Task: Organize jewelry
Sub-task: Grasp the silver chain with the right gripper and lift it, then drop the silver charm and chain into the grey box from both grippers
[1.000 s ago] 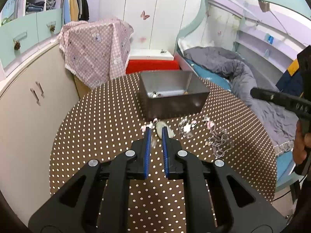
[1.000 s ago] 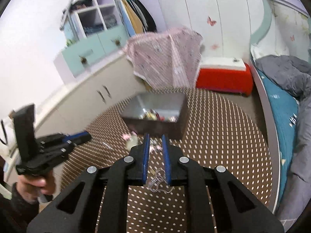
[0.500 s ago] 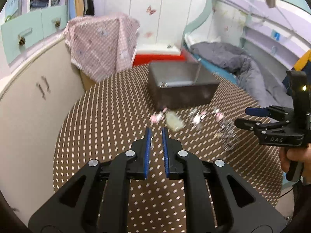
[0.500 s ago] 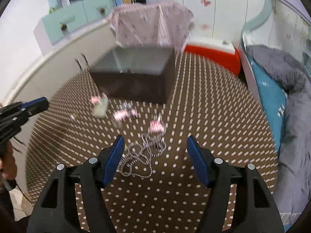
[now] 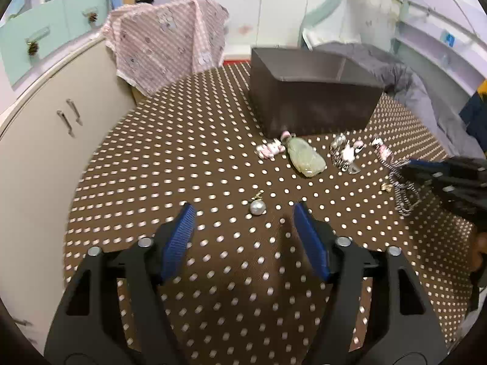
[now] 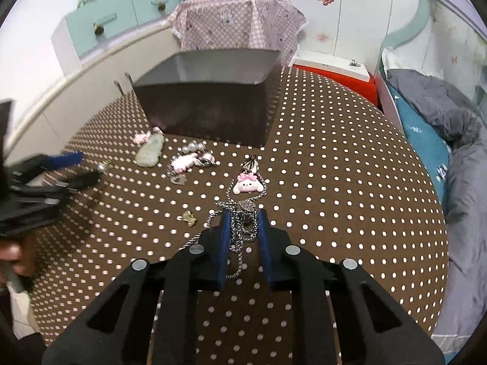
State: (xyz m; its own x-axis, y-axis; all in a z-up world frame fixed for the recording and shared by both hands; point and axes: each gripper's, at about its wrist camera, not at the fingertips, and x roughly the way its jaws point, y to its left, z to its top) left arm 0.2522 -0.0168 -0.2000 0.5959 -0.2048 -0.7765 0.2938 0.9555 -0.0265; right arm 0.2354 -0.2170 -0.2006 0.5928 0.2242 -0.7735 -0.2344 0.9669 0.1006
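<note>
Left gripper point(image 5: 242, 210) jaws apart around pearl point(image 5: 257, 207); right gripper point(image 6: 243, 216) jaws nearly together, chain point(image 6: 240, 222) between, grip unclear.

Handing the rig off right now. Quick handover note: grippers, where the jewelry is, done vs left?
Left gripper: open, empty, fingers either side of the pearl pendant on the table.
Right gripper: fingers narrowed around the silver chain; cannot tell whether it is gripped.
Loose in front of the dark box: jade pendant, pink clip, pearl-and-pink cluster, bunny charm, small gold charm.
Done: box contents are hidden from both views.
Left: all of the above into the box.
</note>
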